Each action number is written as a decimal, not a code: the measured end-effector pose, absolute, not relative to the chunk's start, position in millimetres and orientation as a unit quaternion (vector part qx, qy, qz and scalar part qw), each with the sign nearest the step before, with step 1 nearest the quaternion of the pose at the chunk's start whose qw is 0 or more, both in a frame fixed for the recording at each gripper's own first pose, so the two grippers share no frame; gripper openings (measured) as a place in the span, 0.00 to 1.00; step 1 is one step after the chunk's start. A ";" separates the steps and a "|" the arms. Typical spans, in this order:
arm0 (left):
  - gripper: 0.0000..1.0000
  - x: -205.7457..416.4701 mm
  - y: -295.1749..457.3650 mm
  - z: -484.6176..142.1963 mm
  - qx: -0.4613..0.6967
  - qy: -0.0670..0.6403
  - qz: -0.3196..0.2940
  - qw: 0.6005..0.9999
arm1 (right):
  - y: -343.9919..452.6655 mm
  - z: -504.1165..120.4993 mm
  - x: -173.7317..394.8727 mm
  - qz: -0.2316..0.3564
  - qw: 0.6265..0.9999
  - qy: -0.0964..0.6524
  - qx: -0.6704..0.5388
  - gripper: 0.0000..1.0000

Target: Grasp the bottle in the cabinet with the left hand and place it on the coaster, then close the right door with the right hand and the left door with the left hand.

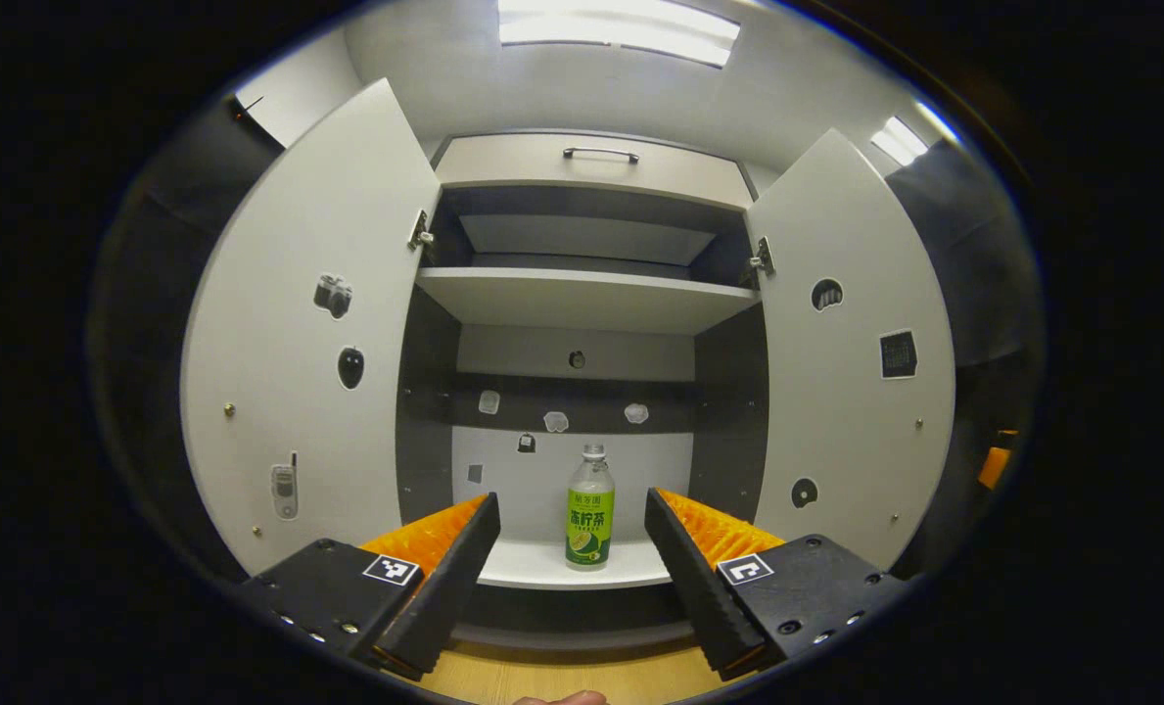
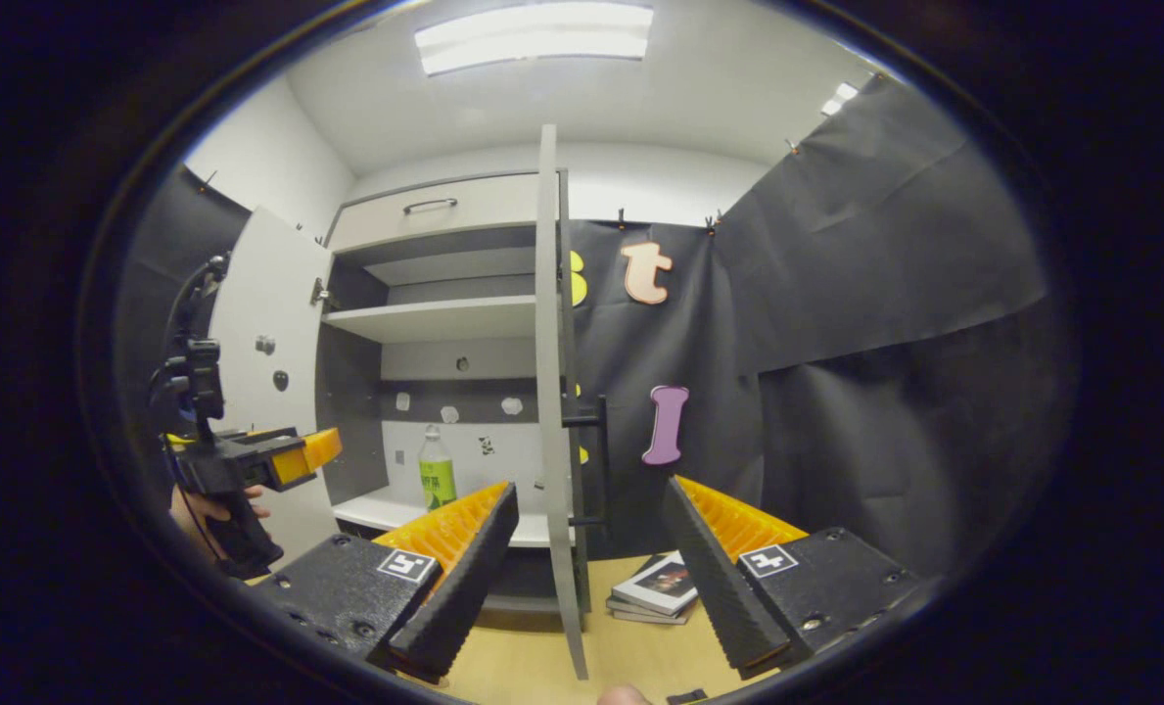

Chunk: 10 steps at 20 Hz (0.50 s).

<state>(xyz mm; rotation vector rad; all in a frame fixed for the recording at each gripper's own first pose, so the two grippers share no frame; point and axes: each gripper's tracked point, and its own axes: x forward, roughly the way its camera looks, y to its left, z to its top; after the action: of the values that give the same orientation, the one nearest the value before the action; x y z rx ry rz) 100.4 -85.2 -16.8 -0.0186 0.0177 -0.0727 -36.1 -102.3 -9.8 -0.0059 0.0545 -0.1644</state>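
A clear bottle with a green label stands upright on the cabinet's bottom shelf, between both open doors. My left gripper is open, short of the bottle, which shows in the gap between its fingers. The left door and the right door swing wide. In the right gripper view the bottle stands inside the cabinet and the right door is seen edge-on, straight ahead. My right gripper is open, empty, with the door's edge between its fingers. The left gripper is held by a hand at the left.
A wooden tabletop lies below the cabinet. A small stack of books lies on it to the right of the right door. A drawer with a handle tops the cabinet. An upper shelf is bare.
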 end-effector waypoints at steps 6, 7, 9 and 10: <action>0.95 163.9 -105.4 -40.6 0.012 0.026 -0.047 0.999 | -123.1 -9.3 -43.9 -0.106 0.994 0.026 -0.017 0.98; 0.95 174.7 -109.6 -45.9 0.012 0.028 -0.052 0.998 | -127.7 -9.5 -45.2 -0.113 0.993 0.025 -0.020 0.98; 0.95 197.8 -115.1 -58.5 0.016 0.035 -0.056 0.998 | -140.3 -11.3 -49.0 -0.129 0.991 0.025 -0.024 0.98; 0.95 209.7 -117.2 -65.1 0.017 0.041 -0.054 0.998 | -144.4 -13.4 -49.7 -0.135 0.990 0.027 -0.024 0.98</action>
<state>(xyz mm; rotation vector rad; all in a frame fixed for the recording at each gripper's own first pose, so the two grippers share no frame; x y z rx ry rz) 209.7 -117.2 -65.1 0.0338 0.0830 -0.1071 -49.7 -144.4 -13.4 -0.0484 0.0539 -0.2710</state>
